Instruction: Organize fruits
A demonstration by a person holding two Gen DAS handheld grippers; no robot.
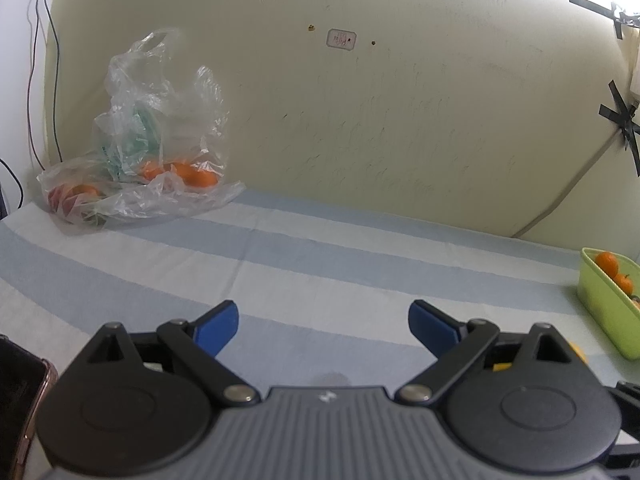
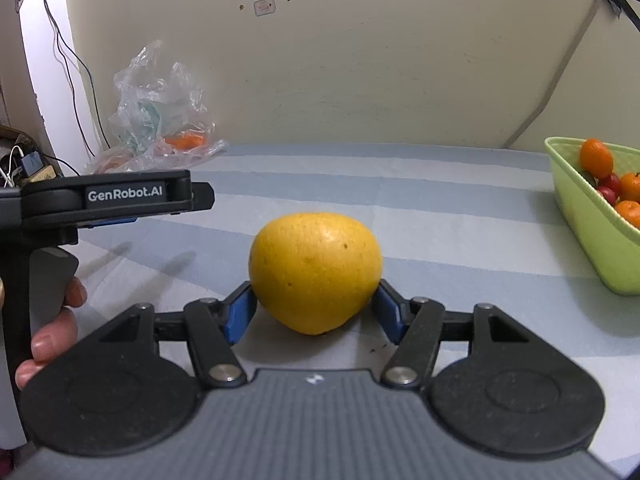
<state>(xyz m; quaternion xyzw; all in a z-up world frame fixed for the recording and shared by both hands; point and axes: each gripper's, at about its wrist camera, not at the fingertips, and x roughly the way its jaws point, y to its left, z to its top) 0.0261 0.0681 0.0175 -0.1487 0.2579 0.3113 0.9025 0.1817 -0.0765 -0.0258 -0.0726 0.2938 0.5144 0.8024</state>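
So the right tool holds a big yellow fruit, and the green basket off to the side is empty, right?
Not quite. The right tool does hold the yellow fruit, but the green basket is not empty: the right wrist view shows small oranges and red fruits in it.

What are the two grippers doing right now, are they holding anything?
Left gripper: open, nothing between its blue pads, above the striped cloth.
Right gripper: closed on the big yellow fruit, a pad on each side.
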